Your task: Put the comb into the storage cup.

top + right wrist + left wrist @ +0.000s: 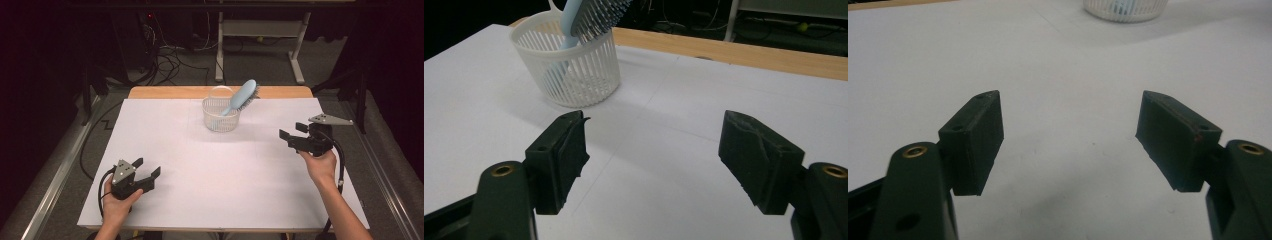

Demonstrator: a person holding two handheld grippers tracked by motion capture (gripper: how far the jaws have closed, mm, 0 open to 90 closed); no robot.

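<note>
Both tongs stood wide and empty: left tongs (148, 169) at 7 o'clock on the surface (200, 180), right tongs (293, 133) at 3. At 12, the hairbrush (243, 95) leaned in the basket (220, 120); a careless tug could tip both.

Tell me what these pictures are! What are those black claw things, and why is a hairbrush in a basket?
A person sits at a table covered in white and holds a tool in each hand. The left hand-held gripper and the right hand-held gripper each have two black jaws that can pinch things. One picture looks down from above. The other two come from small cameras riding on the grippers, so you look along the jaws. A white basket stands on the table, and a light blue hairbrush leans in it, handle down. Both grippers are open and hold nothing.
</note>
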